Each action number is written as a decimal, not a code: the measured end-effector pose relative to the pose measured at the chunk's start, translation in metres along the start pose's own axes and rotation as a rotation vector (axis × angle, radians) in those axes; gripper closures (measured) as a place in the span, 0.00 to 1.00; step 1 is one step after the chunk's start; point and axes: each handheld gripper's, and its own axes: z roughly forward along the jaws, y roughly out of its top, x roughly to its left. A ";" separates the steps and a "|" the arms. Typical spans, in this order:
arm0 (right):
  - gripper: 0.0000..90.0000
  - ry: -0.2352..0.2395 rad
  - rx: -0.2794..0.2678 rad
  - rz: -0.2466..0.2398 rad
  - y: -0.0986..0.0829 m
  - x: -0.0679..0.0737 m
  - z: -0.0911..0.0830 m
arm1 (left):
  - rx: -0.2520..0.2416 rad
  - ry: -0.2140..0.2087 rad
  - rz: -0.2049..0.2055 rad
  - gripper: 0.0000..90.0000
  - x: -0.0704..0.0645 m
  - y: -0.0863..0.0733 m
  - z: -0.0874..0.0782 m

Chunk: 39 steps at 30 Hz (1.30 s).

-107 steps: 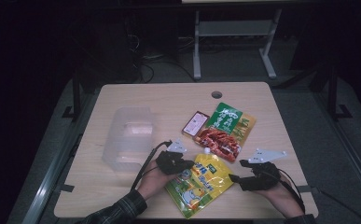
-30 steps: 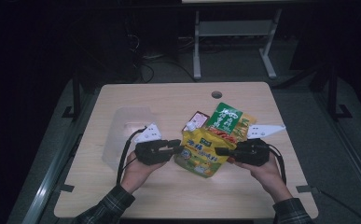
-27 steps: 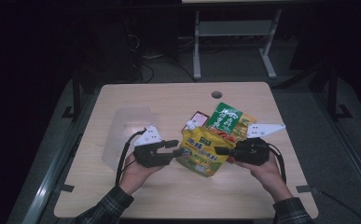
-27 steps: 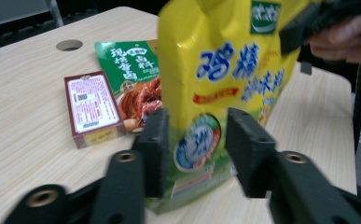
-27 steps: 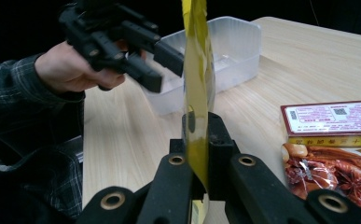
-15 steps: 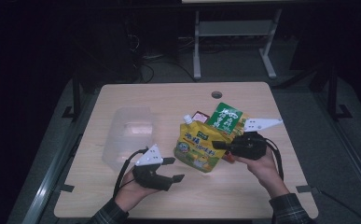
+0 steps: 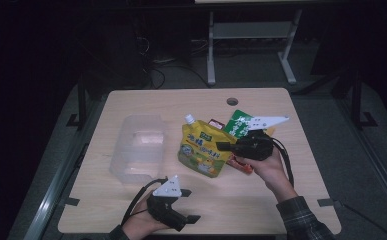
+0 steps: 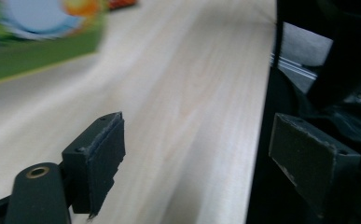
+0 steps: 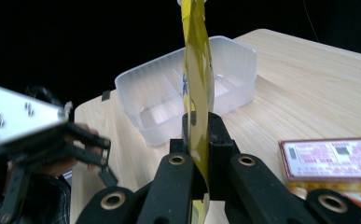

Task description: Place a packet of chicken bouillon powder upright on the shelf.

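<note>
Clamping the yellow pouch [image 7: 203, 150] by one edge, our right gripper [image 7: 222, 146] risks slippage; left gripper [image 7: 190, 205] idles released.

right tongs [image 7: 224, 146] grip the yellow pouch [image 7: 203, 150] (spout up) above the table [image 7: 291, 200].

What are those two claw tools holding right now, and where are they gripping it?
The right gripper pinches the yellow spouted drink pouch by its side edge, holding it upright. The left gripper is open and holds nothing.
</note>
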 end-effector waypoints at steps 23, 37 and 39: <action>1.00 0.037 0.035 -0.050 0.033 0.009 0.045 | 0.015 -0.039 0.017 0.16 -0.008 -0.004 0.005; 1.00 0.091 0.025 -0.086 0.076 0.023 0.084 | 0.027 -0.028 0.008 0.16 -0.005 -0.008 0.010; 1.00 0.098 0.024 -0.085 0.080 0.026 0.093 | 0.026 -0.027 0.011 0.16 -0.005 -0.008 0.010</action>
